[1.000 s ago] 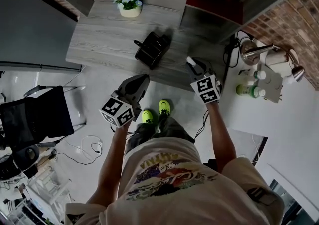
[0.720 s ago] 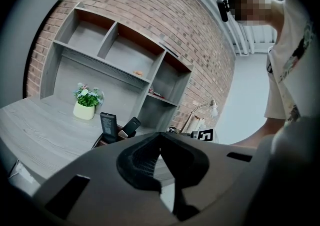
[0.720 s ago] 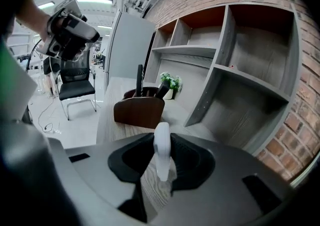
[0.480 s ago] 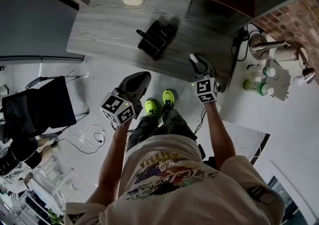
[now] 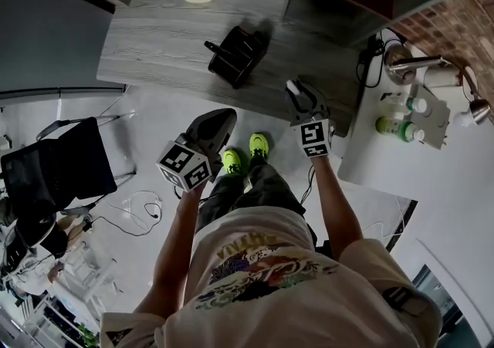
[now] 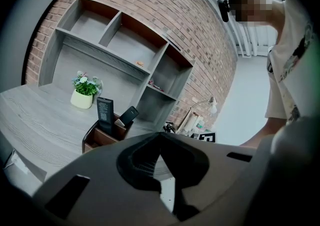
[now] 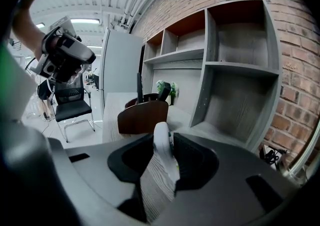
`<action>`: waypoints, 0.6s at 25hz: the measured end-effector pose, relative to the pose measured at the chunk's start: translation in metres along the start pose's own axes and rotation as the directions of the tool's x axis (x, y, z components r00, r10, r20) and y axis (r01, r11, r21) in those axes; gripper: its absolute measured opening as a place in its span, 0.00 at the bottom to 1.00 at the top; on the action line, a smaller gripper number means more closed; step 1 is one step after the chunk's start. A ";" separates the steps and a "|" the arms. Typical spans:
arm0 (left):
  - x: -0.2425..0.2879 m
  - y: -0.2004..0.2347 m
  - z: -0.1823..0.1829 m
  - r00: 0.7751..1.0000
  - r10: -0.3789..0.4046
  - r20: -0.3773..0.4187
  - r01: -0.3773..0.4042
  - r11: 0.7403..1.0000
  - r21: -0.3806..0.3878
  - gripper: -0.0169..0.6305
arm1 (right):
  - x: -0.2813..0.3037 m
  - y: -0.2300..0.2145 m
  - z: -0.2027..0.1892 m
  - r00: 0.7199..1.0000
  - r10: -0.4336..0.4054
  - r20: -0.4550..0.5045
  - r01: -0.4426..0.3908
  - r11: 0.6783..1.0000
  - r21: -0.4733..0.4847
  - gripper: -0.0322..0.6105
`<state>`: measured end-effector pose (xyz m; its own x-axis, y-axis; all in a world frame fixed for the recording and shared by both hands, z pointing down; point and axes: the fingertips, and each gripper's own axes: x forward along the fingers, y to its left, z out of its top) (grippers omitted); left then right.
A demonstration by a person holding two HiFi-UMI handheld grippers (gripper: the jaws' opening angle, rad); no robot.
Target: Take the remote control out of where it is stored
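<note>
Left tongs look pinched shut and empty, though their tips are dim. The remote control, a slim black slab, stands on end in the brown holder mid-surface, its long axis vertical. A second remote leans right. Neither has moved since a second ago. Right tongs stand narrowly apart, empty, at the front edge.

Head view: dim, underexposed, low contrast; corners darkened; holder throws a soft shadow to its upper right on the tabletop. Gripper views: heavy fisheye curvature, black rounded edges, near foreground blurred. Right gripper view: ceiling lights glare, upper left.
</note>
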<state>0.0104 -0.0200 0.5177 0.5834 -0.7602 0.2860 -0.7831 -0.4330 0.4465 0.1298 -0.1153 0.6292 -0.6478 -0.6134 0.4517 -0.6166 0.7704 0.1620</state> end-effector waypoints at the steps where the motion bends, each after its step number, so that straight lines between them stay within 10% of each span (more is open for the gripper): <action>1: 0.000 -0.001 -0.001 1.000 -0.002 -0.003 0.002 1.000 -0.002 0.03 | 0.000 0.002 -0.002 1.000 -0.003 0.001 0.003 1.000 -0.011 0.22; 15: -0.011 0.009 -0.020 0.999 0.018 -0.039 -0.020 0.999 -0.035 0.03 | 0.022 0.019 -0.067 0.977 0.095 -0.190 -0.075 0.991 0.107 0.28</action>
<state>0.0010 -0.0062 0.5356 0.5768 -0.7488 0.3265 -0.7864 -0.4009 0.4700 0.1340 -0.1026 0.7014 -0.6064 -0.4937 0.6233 -0.6108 0.7911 0.0324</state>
